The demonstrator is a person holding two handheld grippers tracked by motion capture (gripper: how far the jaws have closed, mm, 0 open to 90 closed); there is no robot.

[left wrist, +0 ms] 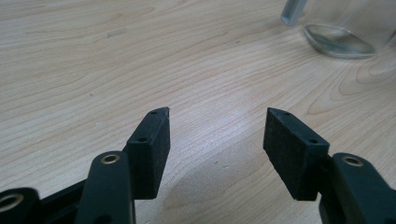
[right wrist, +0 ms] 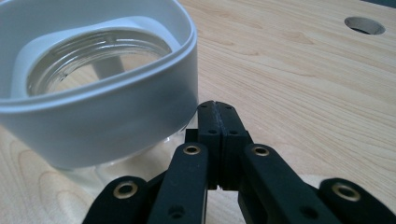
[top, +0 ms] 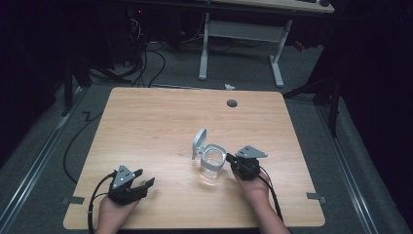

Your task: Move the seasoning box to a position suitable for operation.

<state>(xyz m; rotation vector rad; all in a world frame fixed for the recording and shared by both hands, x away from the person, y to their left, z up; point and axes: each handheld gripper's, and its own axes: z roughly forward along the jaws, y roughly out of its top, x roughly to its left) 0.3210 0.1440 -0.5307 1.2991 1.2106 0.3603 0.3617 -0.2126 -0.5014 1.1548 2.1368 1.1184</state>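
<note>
Two grippers are held over a light wooden table (top: 146, 126), one in each of the person's hands. The left gripper (top: 141, 181) is seen low at the near left of the table in the high view, gripped by the left hand (top: 113, 214). In the left gripper view its jaws are spread wide, with bare wood between the two black pads (left wrist: 150, 149) and nothing held.

The right gripper (top: 231, 161) is held by the right hand (top: 254, 187) near the middle of the table, just beside a glass jar (top: 213, 165). In the right gripper view its jaws are pressed flat together with nothing between them, and their tips lie just under the jar's white collar (right wrist: 116, 107), close against it; whether they actually touch the jar cannot be told from this angle.

The jar stands upright a little right of the table's centre. Its body is clear glass, its mouth is ringed by the white collar, and a white lid (top: 198, 141) is tipped up and open on the far left side of the rim. The threaded glass neck (right wrist: 93, 56) is seen inside the collar. The jar's base (left wrist: 338, 41) is caught at the top right of the left gripper view, well apart from that gripper.

A round cable hole (top: 232, 103) is set in the far side of the table. No brand, label or writing can be read on the jar, the grippers or the table.
</note>
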